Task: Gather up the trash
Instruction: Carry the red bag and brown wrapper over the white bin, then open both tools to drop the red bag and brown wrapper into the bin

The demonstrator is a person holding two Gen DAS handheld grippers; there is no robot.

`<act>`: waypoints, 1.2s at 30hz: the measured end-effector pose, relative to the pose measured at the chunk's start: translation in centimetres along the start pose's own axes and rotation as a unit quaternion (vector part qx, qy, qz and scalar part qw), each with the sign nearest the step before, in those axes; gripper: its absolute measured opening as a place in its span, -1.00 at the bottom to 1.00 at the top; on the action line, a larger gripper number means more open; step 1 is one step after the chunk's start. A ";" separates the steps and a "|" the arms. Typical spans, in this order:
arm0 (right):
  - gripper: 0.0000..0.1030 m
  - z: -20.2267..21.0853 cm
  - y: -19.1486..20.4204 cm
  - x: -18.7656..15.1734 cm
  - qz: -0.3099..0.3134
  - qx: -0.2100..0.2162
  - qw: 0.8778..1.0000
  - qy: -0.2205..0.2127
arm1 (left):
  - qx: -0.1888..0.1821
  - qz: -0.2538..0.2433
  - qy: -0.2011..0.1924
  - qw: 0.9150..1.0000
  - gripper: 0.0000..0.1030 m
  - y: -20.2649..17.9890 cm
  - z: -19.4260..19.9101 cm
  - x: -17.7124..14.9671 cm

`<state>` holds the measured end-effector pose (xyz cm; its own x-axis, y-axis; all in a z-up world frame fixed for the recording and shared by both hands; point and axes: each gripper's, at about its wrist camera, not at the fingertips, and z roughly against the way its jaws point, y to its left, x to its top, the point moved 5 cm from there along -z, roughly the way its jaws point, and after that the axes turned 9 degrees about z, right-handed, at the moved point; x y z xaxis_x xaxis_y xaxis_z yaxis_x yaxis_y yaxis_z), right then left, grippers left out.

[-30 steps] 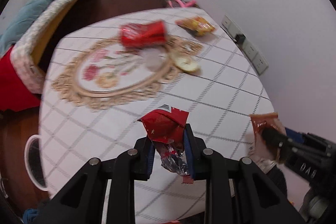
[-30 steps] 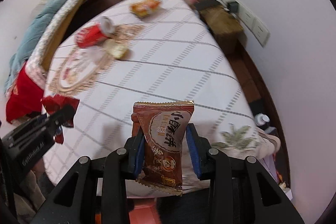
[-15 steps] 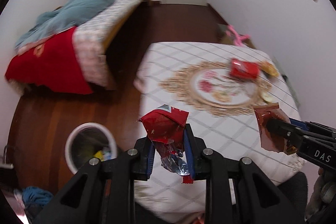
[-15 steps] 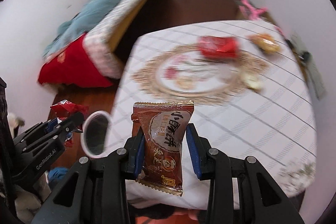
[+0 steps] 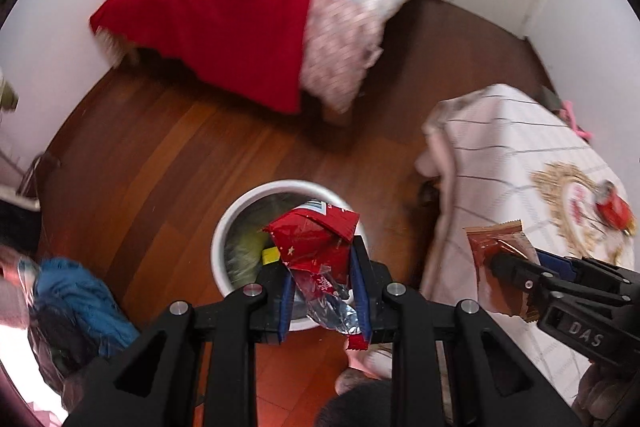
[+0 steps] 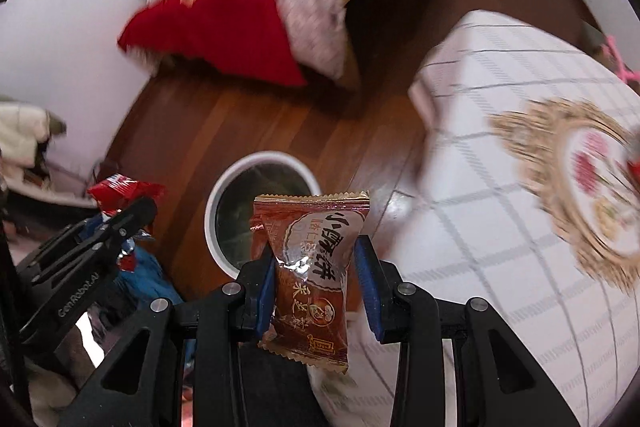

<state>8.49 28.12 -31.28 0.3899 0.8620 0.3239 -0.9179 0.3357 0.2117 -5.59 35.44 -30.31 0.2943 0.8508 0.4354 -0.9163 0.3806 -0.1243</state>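
Observation:
My left gripper (image 5: 323,283) is shut on a crumpled red wrapper (image 5: 316,243), held right above the white round bin (image 5: 228,227) on the wooden floor. Some trash lies inside the bin. My right gripper (image 6: 316,279) is shut on a brown snack packet (image 6: 312,267); it hangs beside the white bin (image 6: 218,195), near the table's edge. In the left wrist view the right gripper (image 5: 496,263) and its brown packet (image 5: 500,251) show at the right. The right wrist view has the left gripper (image 6: 136,215) with the red wrapper (image 6: 120,191) at the left.
A table with a white checked cloth (image 5: 512,163) and a gold-rimmed mat stands to the right, with a red can (image 5: 614,209) on it. A bed with a red blanket (image 5: 224,27) lies beyond the bin. Blue cloth (image 5: 76,295) is on the floor at the left.
Both grippers have swung away from the table top to the floor beside it, and the white bin has come under the left gripper. Each still holds its wrapper.

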 end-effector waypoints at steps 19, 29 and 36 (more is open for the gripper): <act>-0.25 -22.5 3.4 4.0 0.027 0.002 0.984 0.176 | 0.010 0.069 0.120 0.990 -0.42 7.1 -13.8 0.0; 0.45 -23.7 3.7 4.8 0.039 0.002 0.985 0.171 | 0.061 0.082 0.108 0.989 1.00 9.6 -13.0 -0.5; 1.00 -20.9 3.8 4.8 0.057 -0.020 0.986 0.152 | 0.074 0.089 0.090 0.989 1.00 10.7 -10.3 -0.7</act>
<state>5.36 41.49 -48.21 0.2486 0.9673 0.0502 -0.9593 0.2387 0.1509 -12.79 42.70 -41.16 0.1565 0.9553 0.2508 -0.9837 0.1735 -0.0472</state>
